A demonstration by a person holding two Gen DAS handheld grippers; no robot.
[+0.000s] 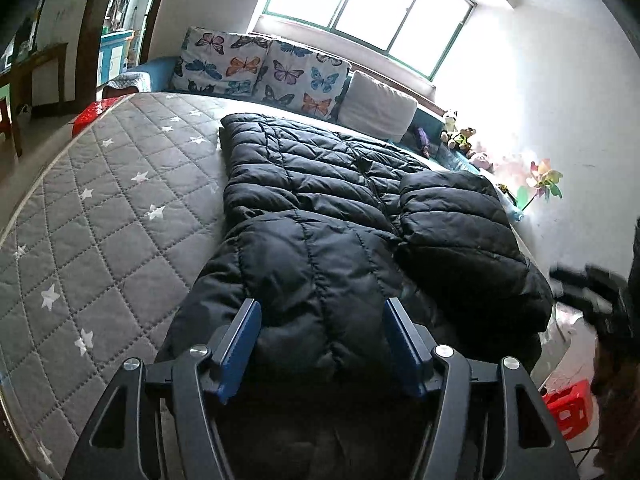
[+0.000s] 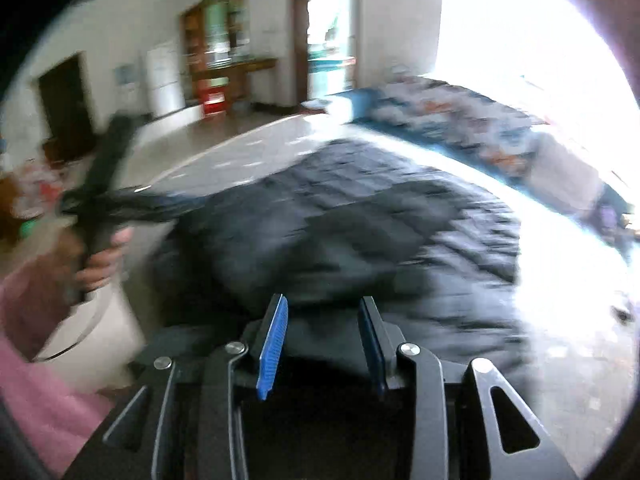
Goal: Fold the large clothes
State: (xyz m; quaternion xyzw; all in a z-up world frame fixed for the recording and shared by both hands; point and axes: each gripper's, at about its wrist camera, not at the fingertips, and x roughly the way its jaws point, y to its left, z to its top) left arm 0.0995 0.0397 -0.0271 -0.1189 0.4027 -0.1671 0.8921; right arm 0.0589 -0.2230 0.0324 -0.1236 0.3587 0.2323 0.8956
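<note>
Jaws of my left gripper (image 1: 322, 316) and right gripper (image 2: 323, 312) gape empty over the jacket (image 1: 320, 208); sleeves folded, body left.

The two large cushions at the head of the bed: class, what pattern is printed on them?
The cushions are white with multicoloured butterflies, clearest in the left wrist view.

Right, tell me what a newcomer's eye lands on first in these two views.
First the black puffer jacket, spread across the middle of the grey star-quilted mattress with both sleeves folded in over its front. Behind it, butterfly-print pillows line the far edge under a glaring bright window. Up close, the left gripper hovers over the near sleeve, its blue-padded fingers apart.
</note>
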